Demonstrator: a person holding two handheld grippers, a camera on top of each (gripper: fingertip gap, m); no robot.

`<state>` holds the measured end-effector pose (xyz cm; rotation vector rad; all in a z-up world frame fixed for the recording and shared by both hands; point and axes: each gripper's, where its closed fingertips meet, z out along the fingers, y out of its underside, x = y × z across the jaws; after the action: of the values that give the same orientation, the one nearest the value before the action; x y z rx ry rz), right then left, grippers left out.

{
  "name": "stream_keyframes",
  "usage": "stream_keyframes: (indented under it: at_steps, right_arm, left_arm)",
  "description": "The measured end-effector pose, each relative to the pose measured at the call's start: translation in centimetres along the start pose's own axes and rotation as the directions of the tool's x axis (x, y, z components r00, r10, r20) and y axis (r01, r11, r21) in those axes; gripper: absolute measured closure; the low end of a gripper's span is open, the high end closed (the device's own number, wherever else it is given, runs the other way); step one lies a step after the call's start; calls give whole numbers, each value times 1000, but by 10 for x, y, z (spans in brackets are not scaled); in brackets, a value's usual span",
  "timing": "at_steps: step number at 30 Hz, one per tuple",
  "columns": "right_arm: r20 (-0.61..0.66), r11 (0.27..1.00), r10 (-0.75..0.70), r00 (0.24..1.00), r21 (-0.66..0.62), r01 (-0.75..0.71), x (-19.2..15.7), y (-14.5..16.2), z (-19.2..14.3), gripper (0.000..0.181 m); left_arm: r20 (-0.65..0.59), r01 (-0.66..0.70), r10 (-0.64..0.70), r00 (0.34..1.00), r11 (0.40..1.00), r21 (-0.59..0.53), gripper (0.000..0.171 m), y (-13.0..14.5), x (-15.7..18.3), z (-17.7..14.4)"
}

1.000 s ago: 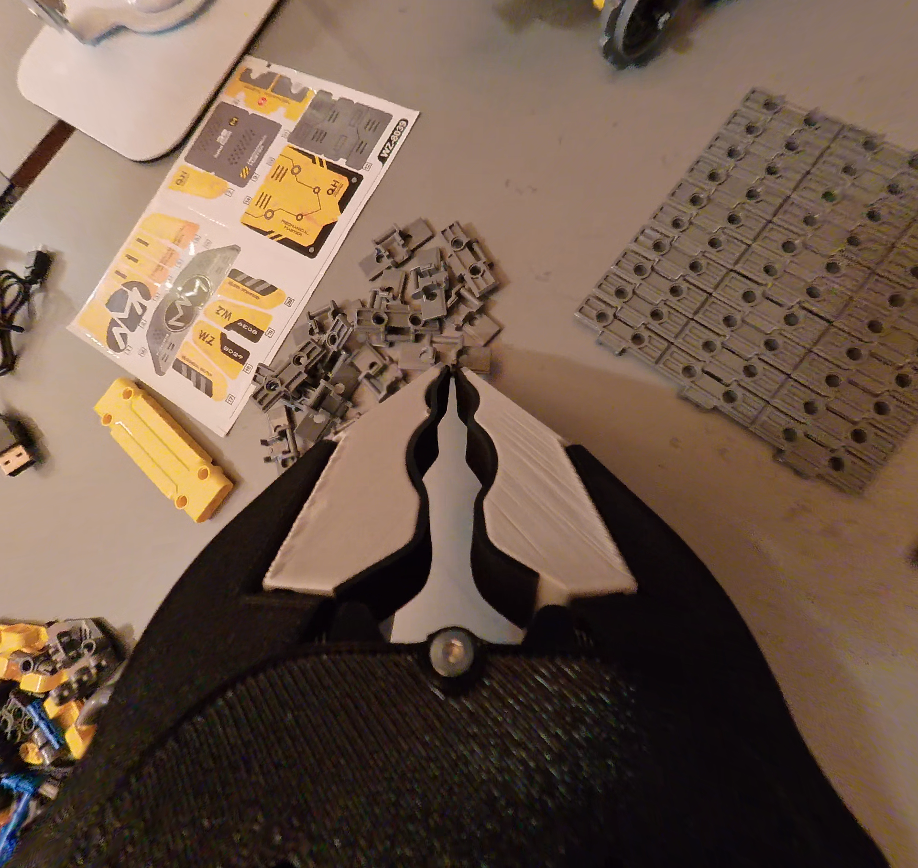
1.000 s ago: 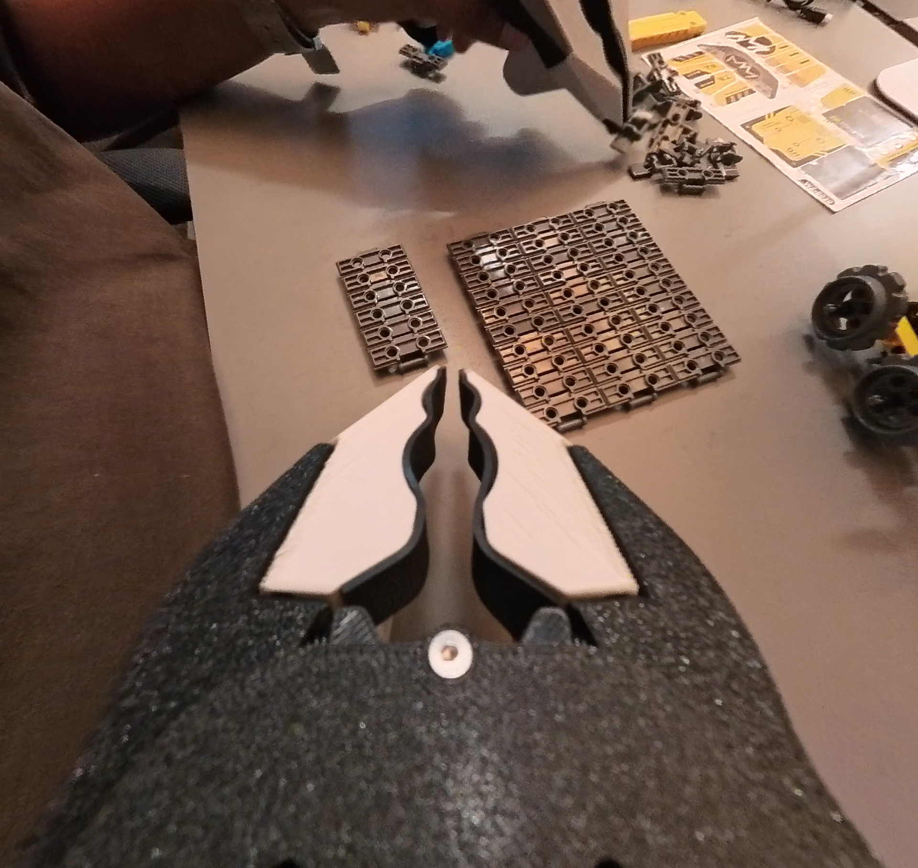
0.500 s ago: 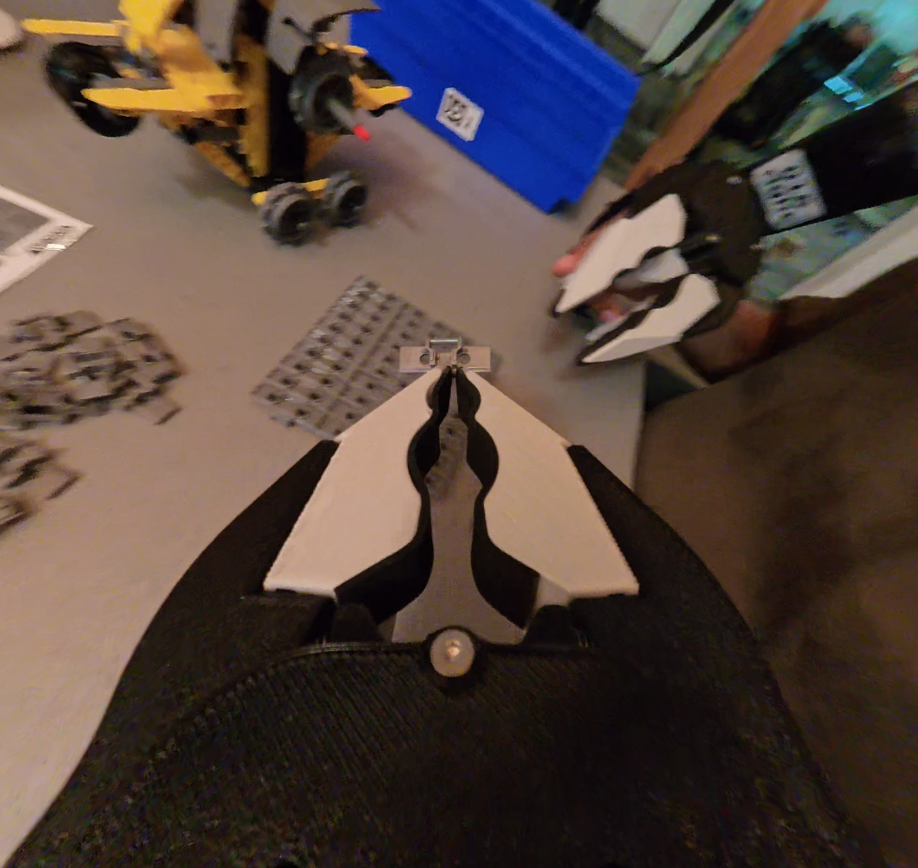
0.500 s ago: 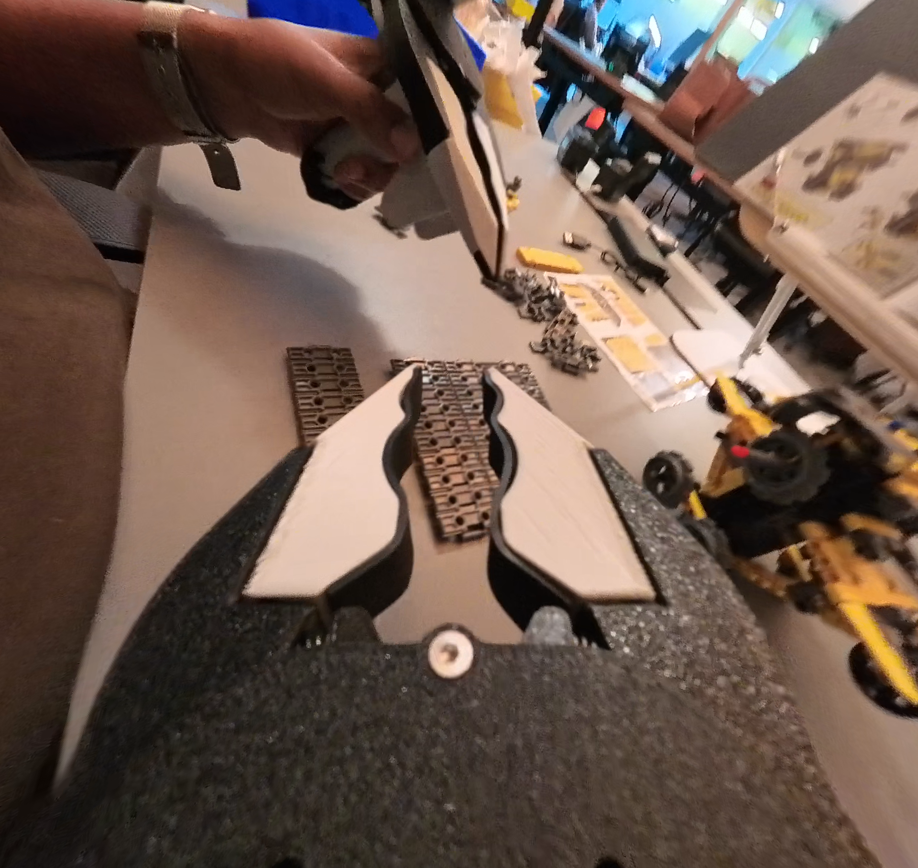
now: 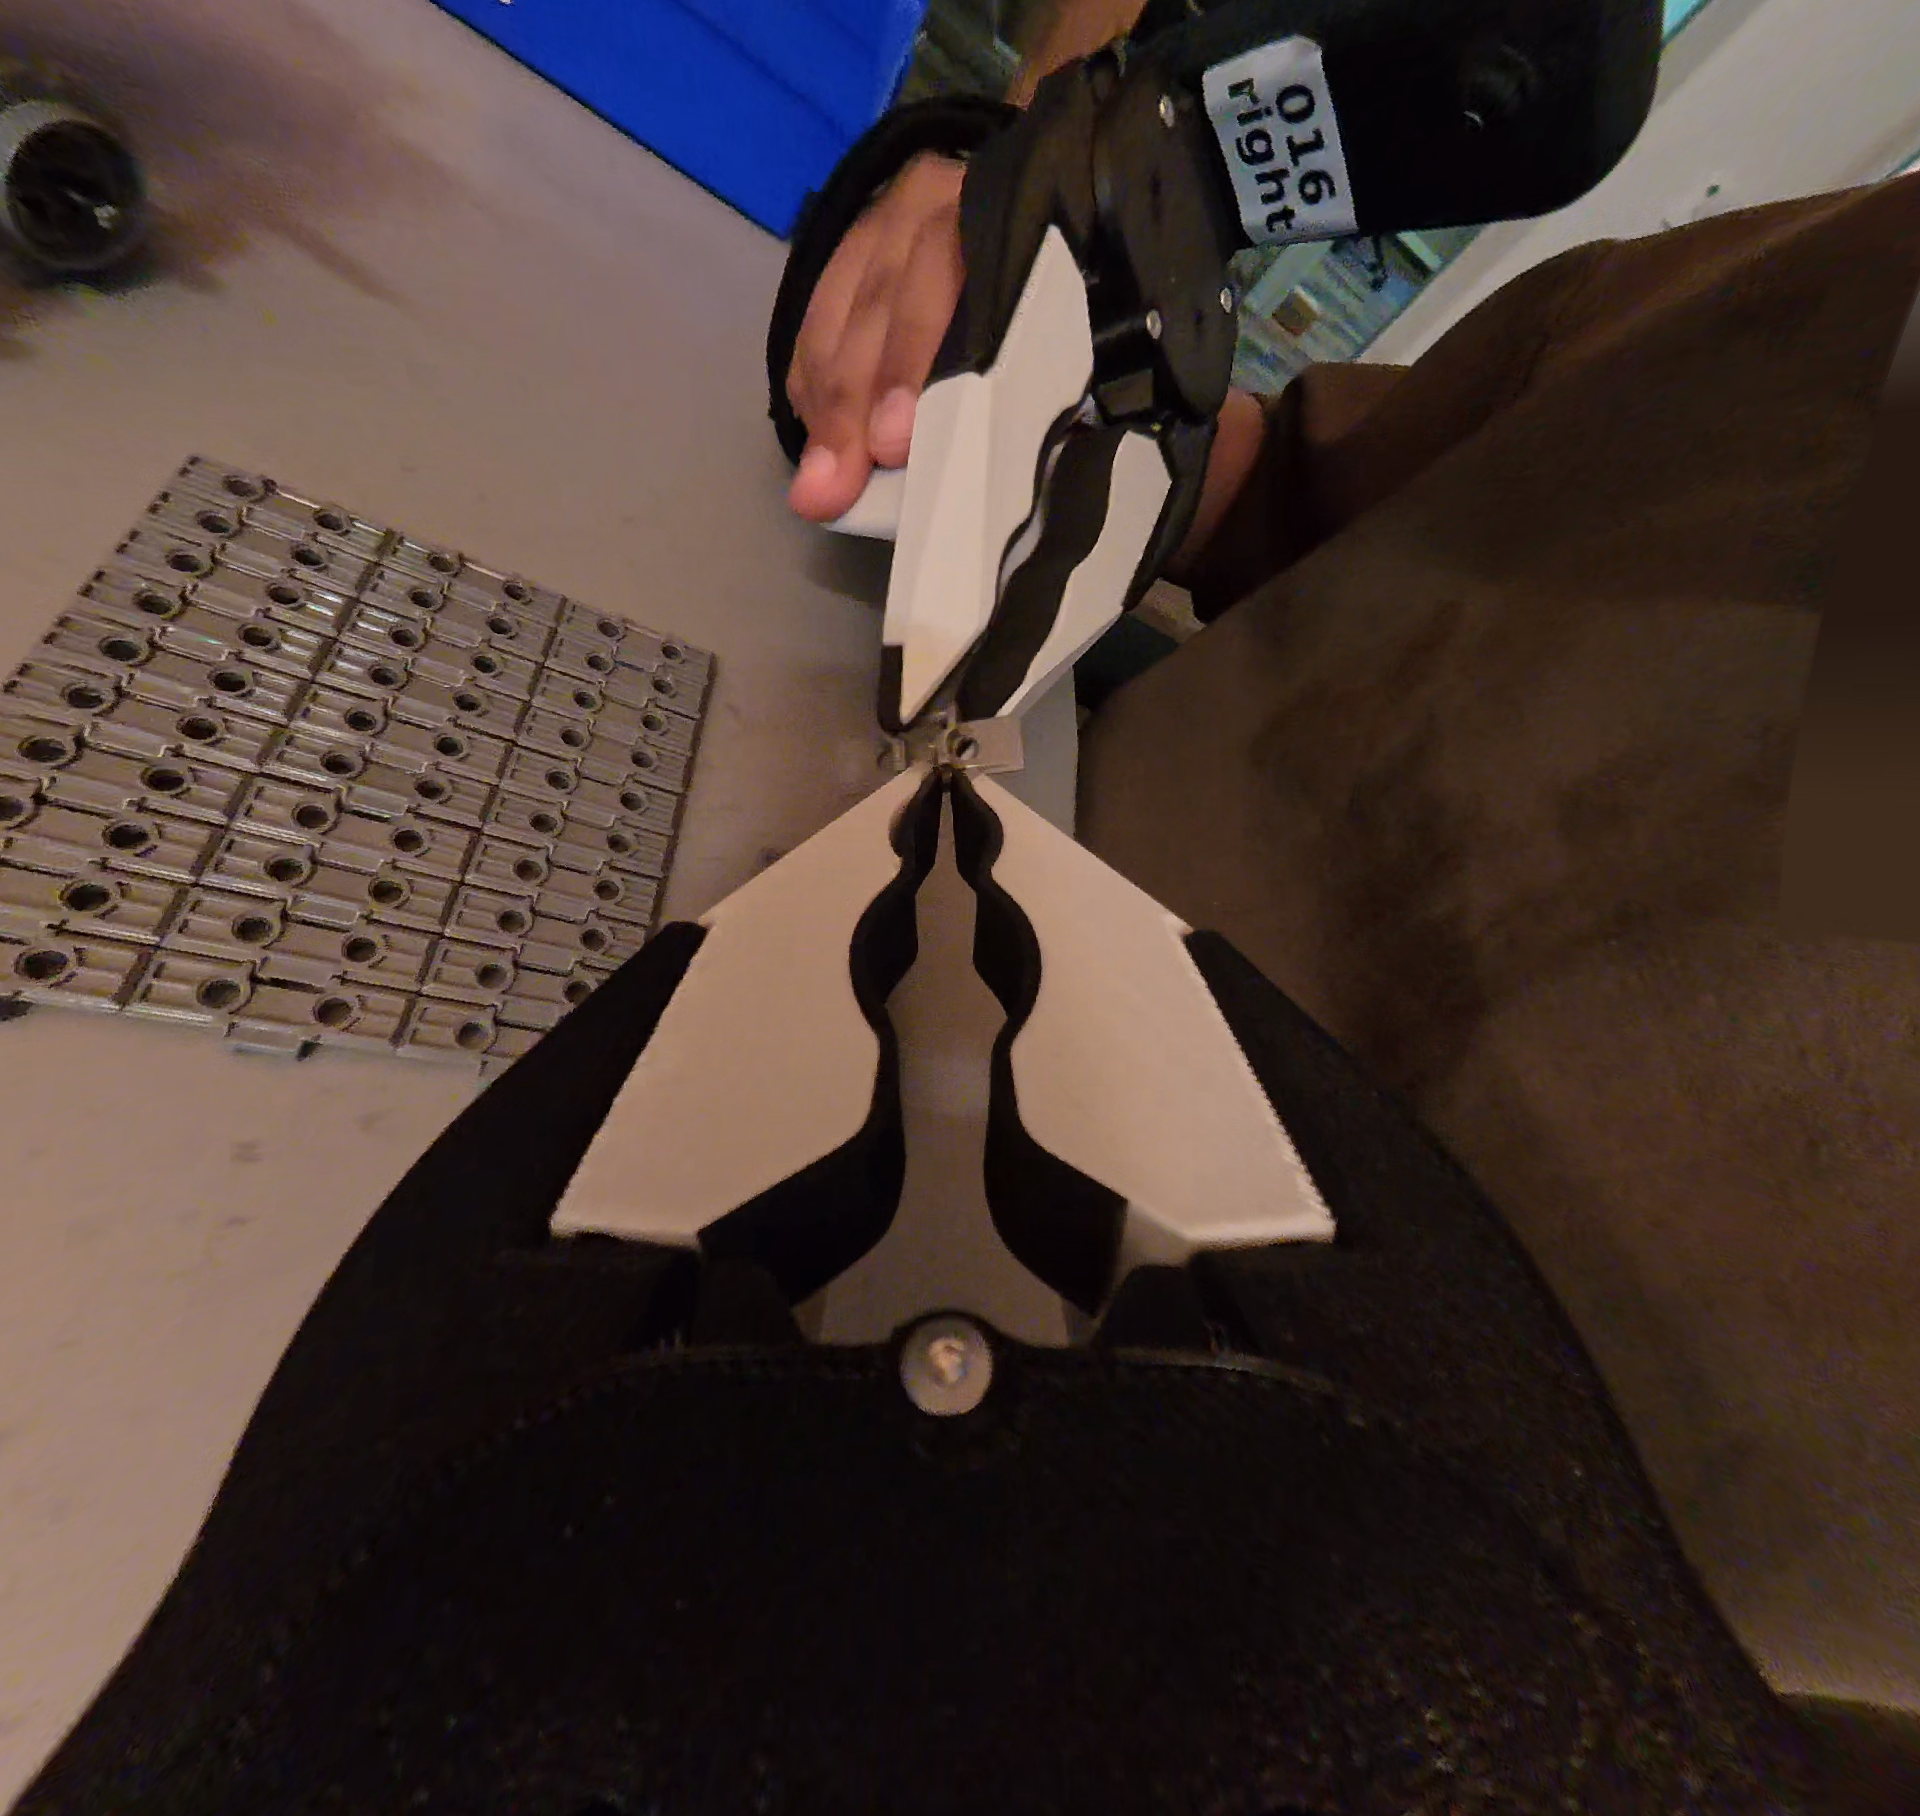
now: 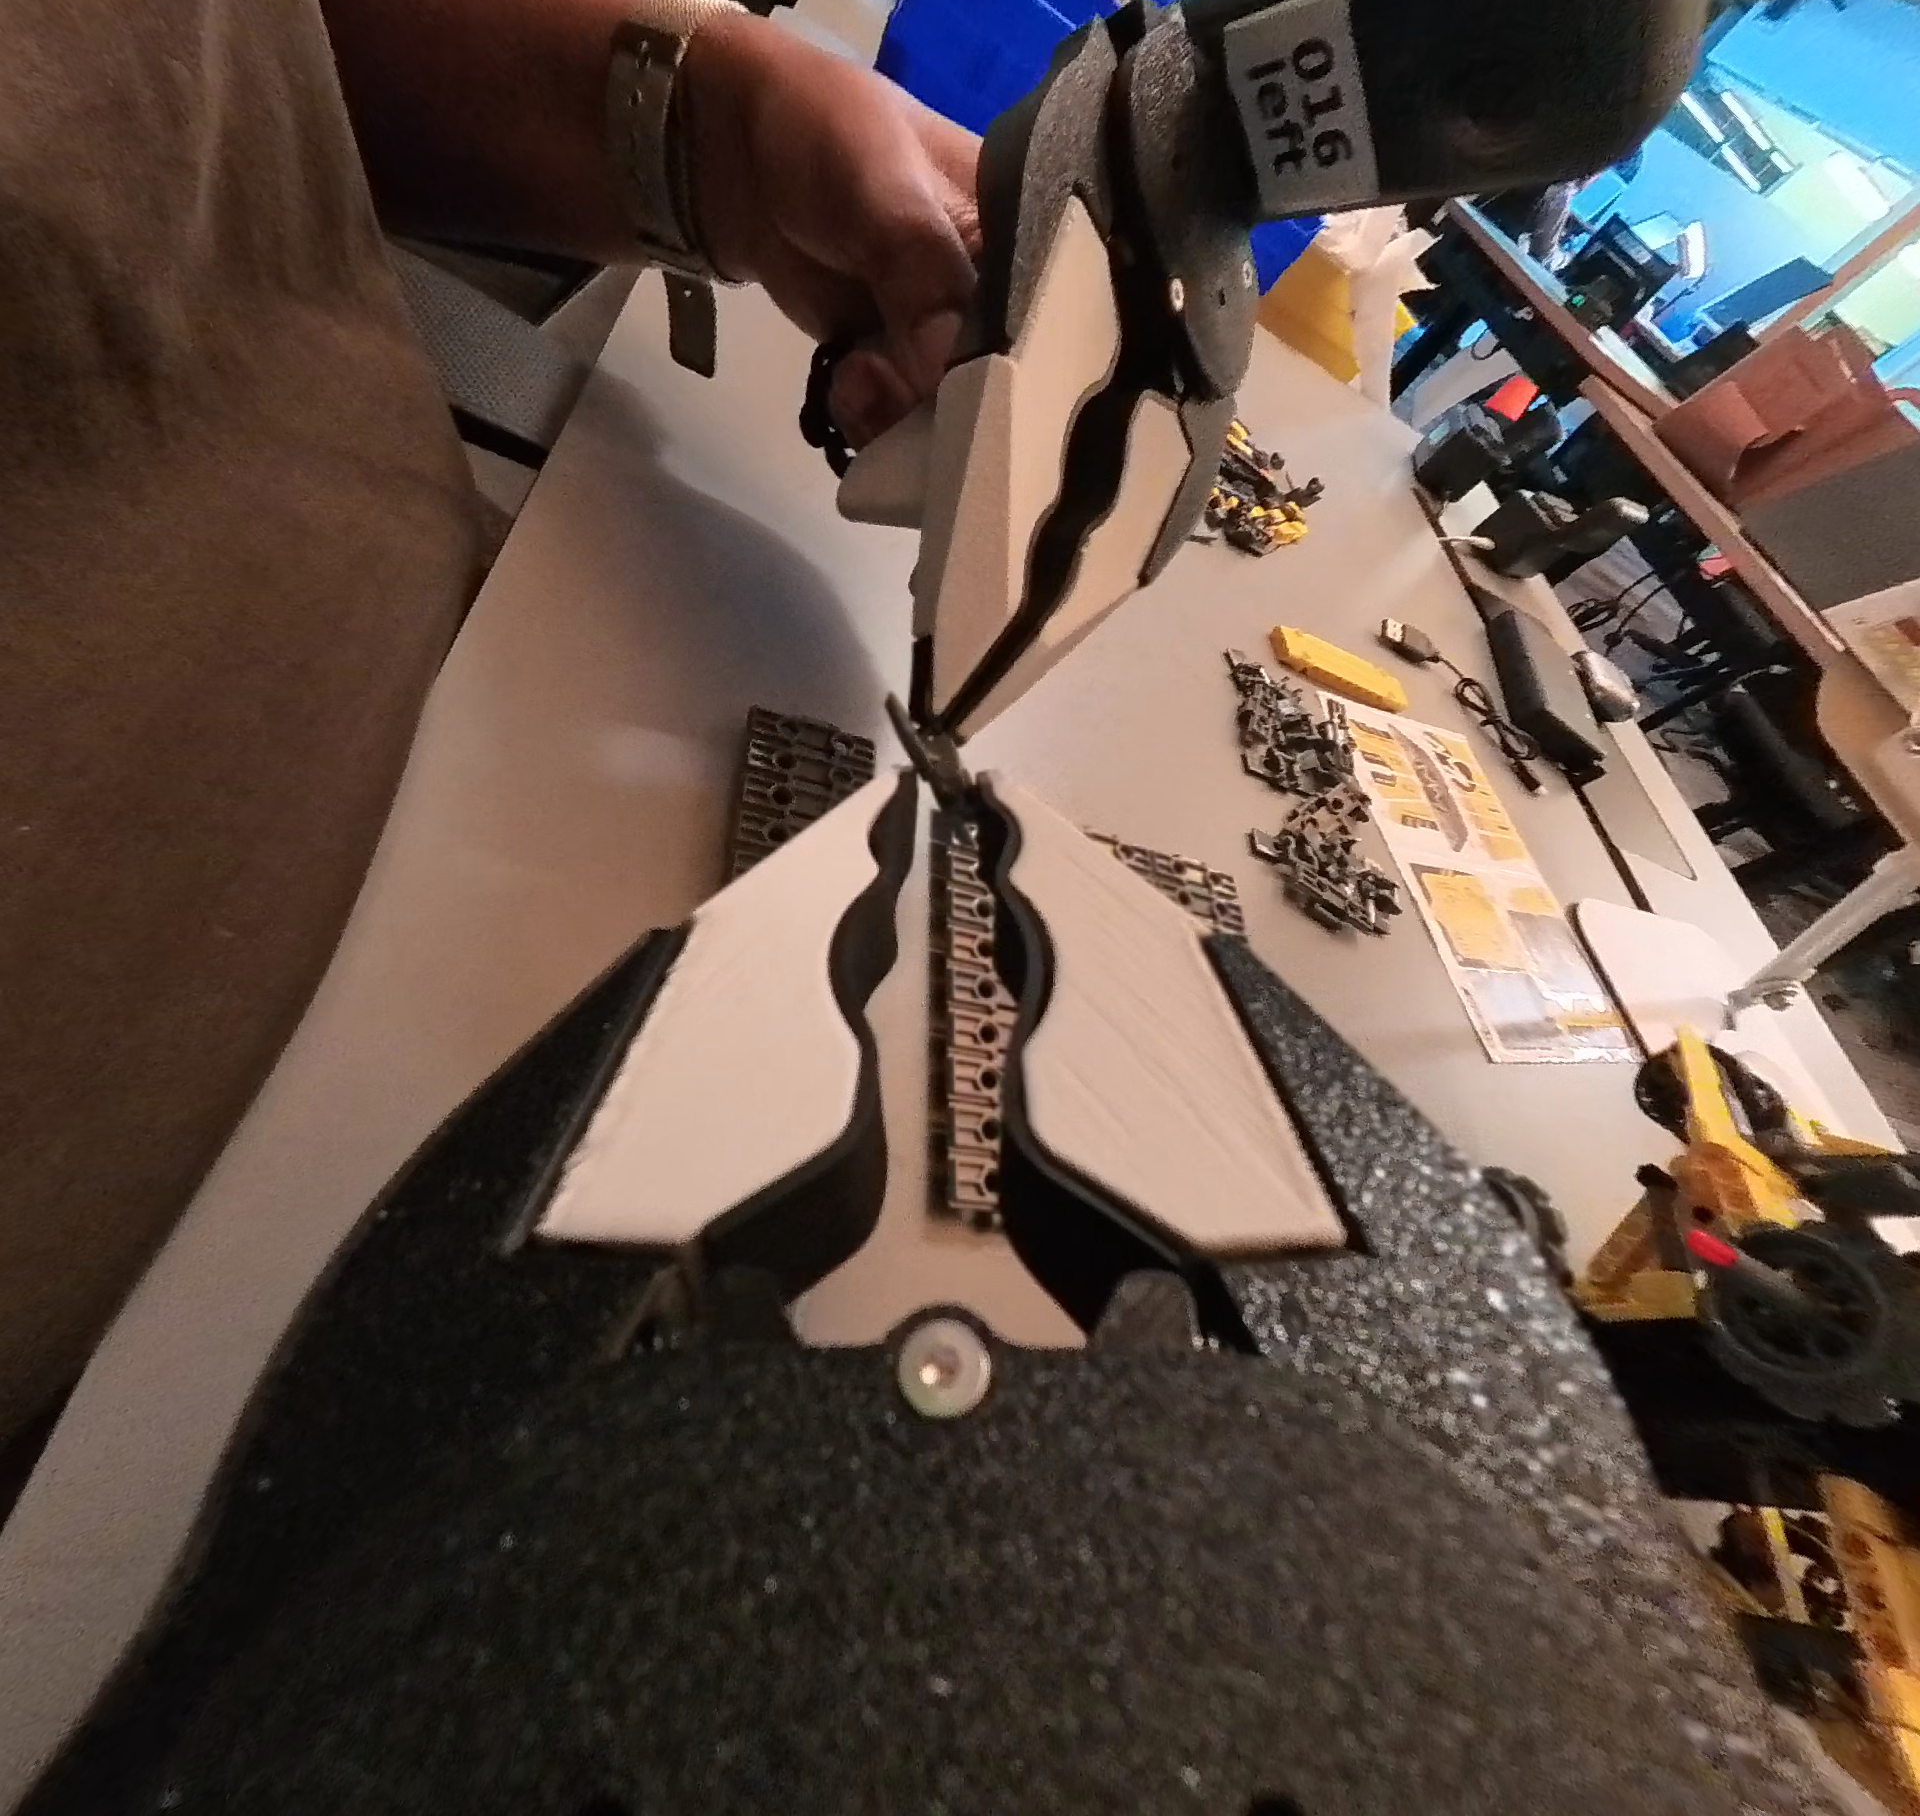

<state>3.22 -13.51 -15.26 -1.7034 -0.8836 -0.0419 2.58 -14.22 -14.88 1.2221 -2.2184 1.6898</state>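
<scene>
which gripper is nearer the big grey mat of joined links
Left. The left gripper hangs just off the grey mat's edge; the right gripper meets it tip to tip from the side away from the mat.

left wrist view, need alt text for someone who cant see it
The left tool is shut on a small grey track link above the table edge, tip to tip with the right tool, which also grips the link. A flat mat of joined grey links lies to the left, a blue bin behind.
</scene>
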Motion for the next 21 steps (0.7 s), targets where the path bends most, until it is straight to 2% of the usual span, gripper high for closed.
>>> stream_keyframes:
  at_steps: [4,7,8,9,11,12,13,14,17,21]
  right_arm:
    - [-7,996,84,996,8,-84,2,1,-5,177]
    - [-14,947,319,948,-43,-319,7,12,-9,177]
    - [16,894,443,897,-84,-440,3,18,-9,177]
    - [64,812,580,812,-133,-569,-5,22,-9,177]
    - [138,576,817,560,-230,-784,-22,27,-10,177]
    - [153,459,889,432,-262,-849,-28,28,-10,177]
    - [157,371,928,339,-287,-883,-32,29,-10,177]
    - [139,319,947,290,-303,-898,-35,33,-9,177]
    - [39,260,964,262,-332,-907,-38,51,-4,177]
    - [34,175,984,174,-343,-923,-41,50,3,178]
  left_arm:
    - [9,-8,8,1000,999,47,171,-7,-4,-3]
    - [123,-84,78,989,995,45,145,-5,-17,-6]
    - [178,-129,124,976,992,13,138,0,-22,-5]
    - [229,-174,176,957,984,-29,130,6,-26,-4]
    - [279,-252,275,920,961,-116,121,20,-28,3]
    - [285,-277,307,908,950,-142,119,25,-27,8]
    - [282,-288,323,904,945,-158,119,29,-26,11]
    - [278,-289,328,903,942,-172,118,33,-25,15]
    - [309,-303,361,880,927,-220,118,41,-32,19]
    - [323,-330,404,856,907,-262,118,48,-35,22]
